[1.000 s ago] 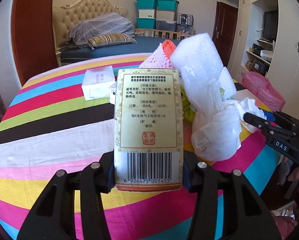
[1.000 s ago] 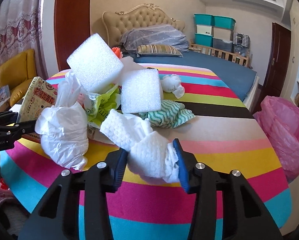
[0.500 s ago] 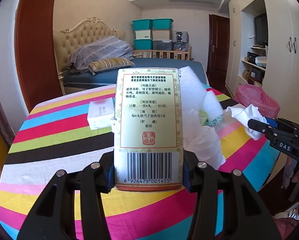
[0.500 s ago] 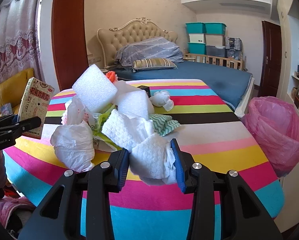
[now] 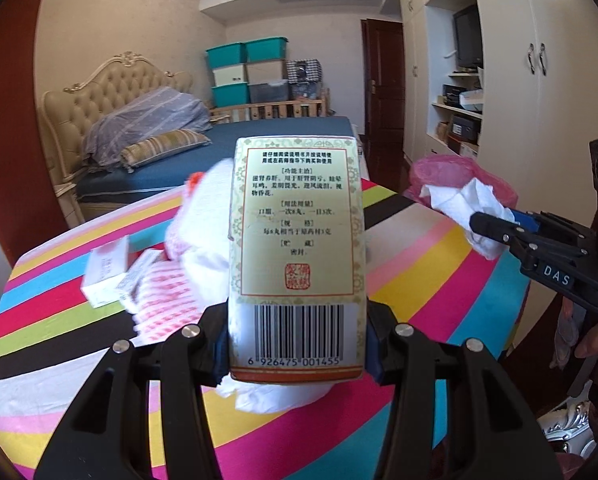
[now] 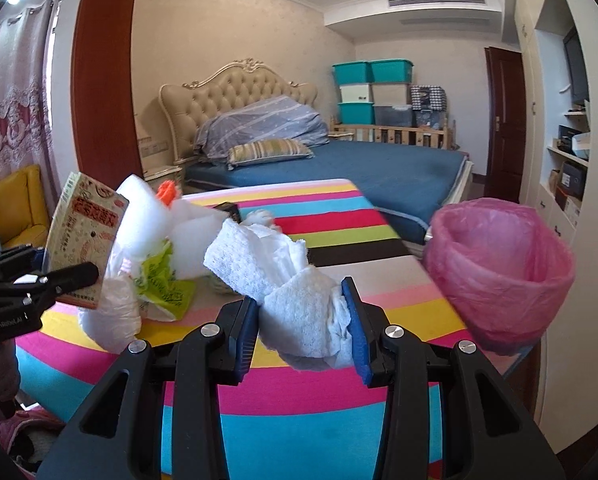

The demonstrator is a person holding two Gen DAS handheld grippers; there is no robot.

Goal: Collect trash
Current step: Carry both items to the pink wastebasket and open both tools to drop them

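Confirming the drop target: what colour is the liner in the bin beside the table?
Pink, translucent plastic bin liner, clearest in the right wrist view.

A printed cardboard box (image 5: pixel 297 256) with a slight sheen is sitting between matt black plastic fingers (image 5: pixel 191 364). Soft, crumpled white paper towel (image 6: pixel 303 292) is bunching against blue rubbery pads (image 6: pixel 357 332). A thin, translucent pink plastic bag (image 6: pixel 503 272) is wrinkling beside a matt striped cloth (image 6: pixel 299 400).
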